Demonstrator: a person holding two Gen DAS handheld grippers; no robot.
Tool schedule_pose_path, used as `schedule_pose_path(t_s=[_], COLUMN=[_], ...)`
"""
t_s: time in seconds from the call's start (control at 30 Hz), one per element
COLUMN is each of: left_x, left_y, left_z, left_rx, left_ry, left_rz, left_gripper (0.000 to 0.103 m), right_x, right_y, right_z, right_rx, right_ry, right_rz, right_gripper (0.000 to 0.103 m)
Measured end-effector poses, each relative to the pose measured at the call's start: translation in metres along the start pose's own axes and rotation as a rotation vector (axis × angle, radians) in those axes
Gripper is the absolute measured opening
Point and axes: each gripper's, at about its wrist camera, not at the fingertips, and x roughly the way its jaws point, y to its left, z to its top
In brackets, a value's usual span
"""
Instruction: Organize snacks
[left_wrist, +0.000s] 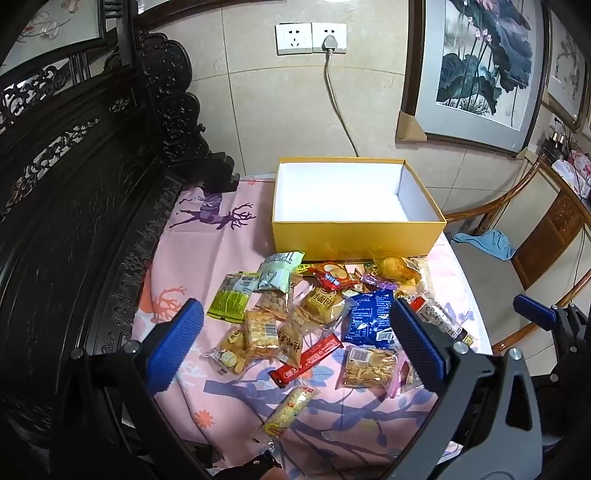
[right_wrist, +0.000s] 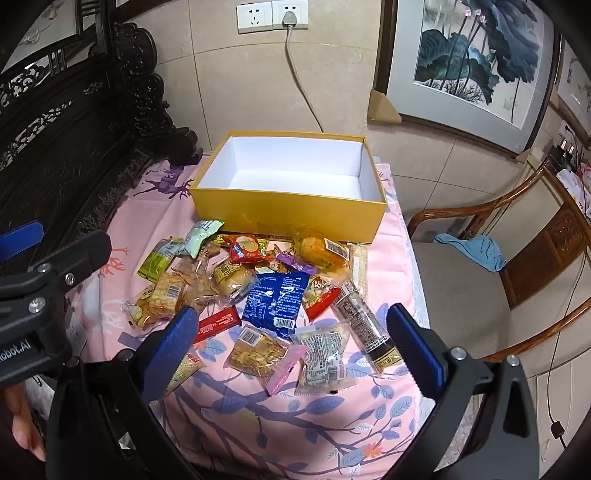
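So we are at the start: no snack is packed yet, and both grippers hover above the near edge of the table, holding nothing. Our left gripper (left_wrist: 295, 347) and right gripper (right_wrist: 291, 343) each have fingers spread wide. Between the right fingers lie a cracker packet (right_wrist: 258, 354) and a blue packet (right_wrist: 275, 301). Beyond, the snack pile (left_wrist: 317, 310) reaches the yellow box (left_wrist: 354, 236), empty at the far edge. Next we judge 1 packet needs pinching and lifting in.
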Motion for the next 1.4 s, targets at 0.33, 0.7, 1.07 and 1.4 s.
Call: schedule_pose_path(t_s=[0.33,0.7,1.07,1.4], left_x=[0.0018,0.0018,0.0026,0.0020], left_y=[0.0015,-0.0024,-0.0019,-0.0028], left_z=[0.0014,-0.0047,-0.0061,-0.0081], left_rx=[-0.005,-0.012,-0.015,-0.016], left_ry=[0.016,0.022,0.025,0.026], left_rz=[-0.011,-0.018,-0.022,-0.023], left_gripper=[0.101,0.101,0.101,0.101], right_x=[0.0012,-0.0015,-0.0012,-0.0005], right_y=[0.0013,0.0037,0.0033,0.0026], right_z=[-0.0001,-0.0022,-0.0011,-0.0013], right_rx=[0.002,-0.005,-0.004,-0.005], right_ry=[0.002,0.002,0.003,0.004], right_rz=[0.000,0.004,0.002,0.004], right_gripper=[0.102,0.102,0.102,0.102])
